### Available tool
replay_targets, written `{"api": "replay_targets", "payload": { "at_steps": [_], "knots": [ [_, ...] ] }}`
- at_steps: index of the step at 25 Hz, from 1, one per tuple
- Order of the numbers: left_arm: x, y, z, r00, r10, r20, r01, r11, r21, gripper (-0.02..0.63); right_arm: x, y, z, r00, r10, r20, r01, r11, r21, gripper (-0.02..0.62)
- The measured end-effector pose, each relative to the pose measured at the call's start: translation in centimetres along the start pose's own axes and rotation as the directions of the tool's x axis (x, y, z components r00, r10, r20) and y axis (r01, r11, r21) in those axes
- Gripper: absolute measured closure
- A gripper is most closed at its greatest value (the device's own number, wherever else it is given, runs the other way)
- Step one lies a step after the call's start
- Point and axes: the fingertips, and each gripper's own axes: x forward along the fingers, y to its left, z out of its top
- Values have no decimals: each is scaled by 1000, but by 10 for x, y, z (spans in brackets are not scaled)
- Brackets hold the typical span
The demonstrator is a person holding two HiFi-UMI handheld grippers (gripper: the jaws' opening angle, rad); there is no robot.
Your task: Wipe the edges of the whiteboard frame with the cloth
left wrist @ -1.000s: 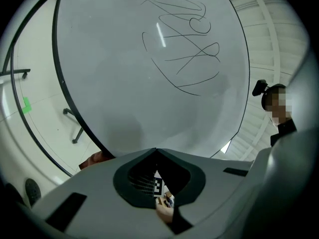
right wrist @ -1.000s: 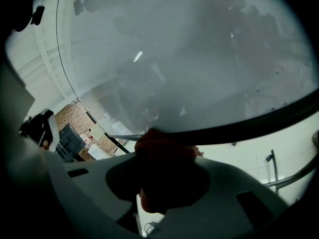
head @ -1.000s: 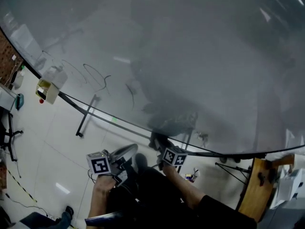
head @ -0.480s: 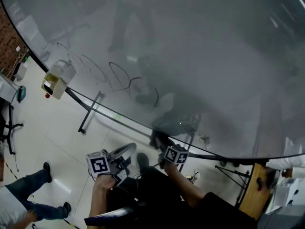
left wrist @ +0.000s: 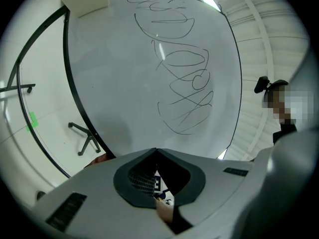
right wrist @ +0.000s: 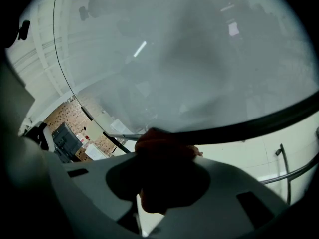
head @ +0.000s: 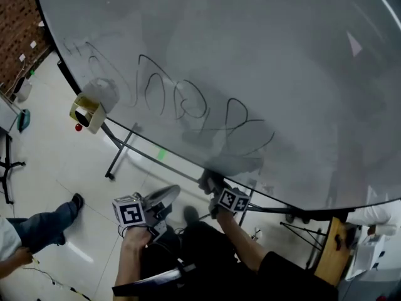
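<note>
Cloth [right wrist: 162,147] pinched in our right gripper [head: 212,185] against whiteboard frame [right wrist: 249,126], stand legs [head: 119,150] below; left gripper [left wrist: 155,153] closed, empty.

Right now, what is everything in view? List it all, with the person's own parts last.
large white whiteboard: one, white with black marker scribbles, fills the upper view.
thin black whiteboard frame: one, black, around the board.
beige box: one, beige, at the board's left edge.
black metal stand: one, black, under the board.
dark red cloth: one, dark red, against the bottom frame edge.
brown wooden furniture: one, brown, lower right.
bystander's leg: one, blue trousers, lower left.
left gripper: one, grey, jaws together, empty, below the board.
right gripper: one, grey, clamping the cloth.
</note>
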Motion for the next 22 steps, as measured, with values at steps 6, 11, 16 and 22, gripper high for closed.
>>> {"api": "replay_targets", "payload": {
  "at_steps": [6, 11, 16, 22],
  "knots": [
    [-31, 1, 26, 1000, -21, -1, 21, 1000, 9, 618, 20, 21, -8, 999, -39, -14, 39, 999, 37, 492],
    [-51, 3, 34, 1000, -26, -4, 26, 1000, 15, 618, 36, 38, -8, 999, -41, -5, 41, 998, 44, 492],
    [-58, 5, 36, 999, -37, -36, 38, 999, 28, 618, 51, 54, -1, 1000, -24, 17, 24, 1000, -14, 492],
    [-45, 7, 40, 997, -44, -68, 45, 999, 12, 618, 63, 69, -10, 1000, 7, -16, -7, 999, 44, 492]
  ]
}}
